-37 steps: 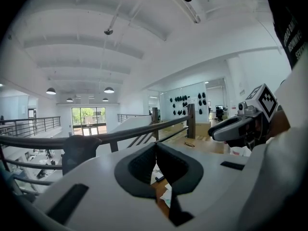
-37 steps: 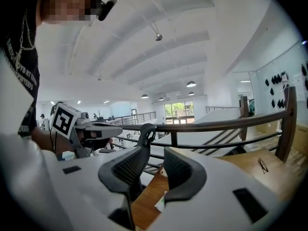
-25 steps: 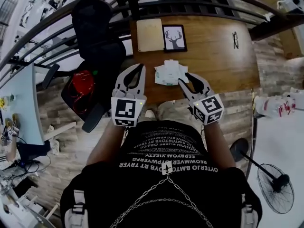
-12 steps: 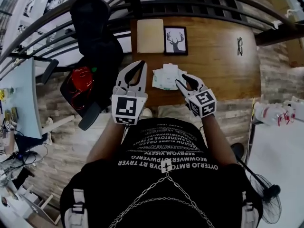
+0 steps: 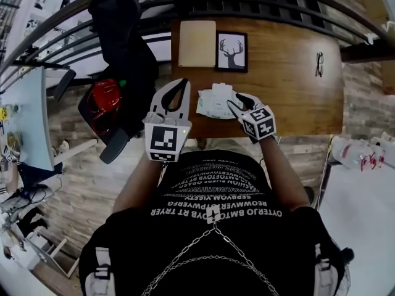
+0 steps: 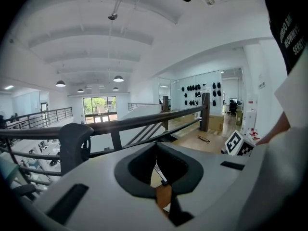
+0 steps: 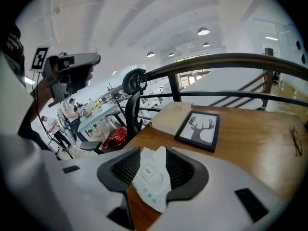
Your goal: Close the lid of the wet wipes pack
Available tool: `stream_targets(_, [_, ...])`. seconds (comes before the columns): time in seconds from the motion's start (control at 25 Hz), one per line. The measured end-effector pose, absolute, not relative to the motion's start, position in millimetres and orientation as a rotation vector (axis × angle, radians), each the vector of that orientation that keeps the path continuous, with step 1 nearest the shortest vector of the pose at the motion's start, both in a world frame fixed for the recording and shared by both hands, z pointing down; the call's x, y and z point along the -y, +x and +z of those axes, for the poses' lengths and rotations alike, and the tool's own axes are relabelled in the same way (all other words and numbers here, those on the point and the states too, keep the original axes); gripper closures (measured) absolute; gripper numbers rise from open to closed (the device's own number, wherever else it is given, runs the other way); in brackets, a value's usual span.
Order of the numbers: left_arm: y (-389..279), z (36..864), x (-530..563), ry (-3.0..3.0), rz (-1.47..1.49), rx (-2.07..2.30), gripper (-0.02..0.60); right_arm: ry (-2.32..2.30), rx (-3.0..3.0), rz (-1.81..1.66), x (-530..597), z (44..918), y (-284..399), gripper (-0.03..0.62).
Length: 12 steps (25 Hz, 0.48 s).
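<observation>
Ahead of both jaws, the wooden bench (image 5: 290, 97) carries everything. Beyond the jaws, at its far edge, sit a tan board (image 5: 196, 43) and a framed deer picture (image 5: 232, 51) just beside it. Glasses (image 5: 319, 63) lie well off to the right of the right jaws.

Wet wipes pack (image 5: 216, 100) lies flat on the bench's near part, just ahead of the right gripper (image 5: 238, 102) and to the right of the left gripper (image 5: 180, 86).

- **Right jaws:** apart, have just been opening. The right gripper view frames the pack in the gap between them, but they do not press on it.
- **Left jaws:** tips together, nothing in them, near the pack's left end but apart from it.

White flap (image 7: 159, 155) sticks up at the pack's far end. Likely the lid, not yet down, though I can't be sure.

Progress: approach only, closing not begun. What's left is to press the lid flat onto the pack.
</observation>
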<state>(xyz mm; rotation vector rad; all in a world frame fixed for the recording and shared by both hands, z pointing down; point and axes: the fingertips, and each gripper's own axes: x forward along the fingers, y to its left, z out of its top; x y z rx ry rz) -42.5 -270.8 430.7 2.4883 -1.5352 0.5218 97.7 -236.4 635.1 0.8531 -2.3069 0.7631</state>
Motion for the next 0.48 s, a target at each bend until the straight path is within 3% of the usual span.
stream_targets(0.48, [-39,460,276,2.414,0.595,1.540,0.554,0.827,2.220,1.010,266,713,103,0.405])
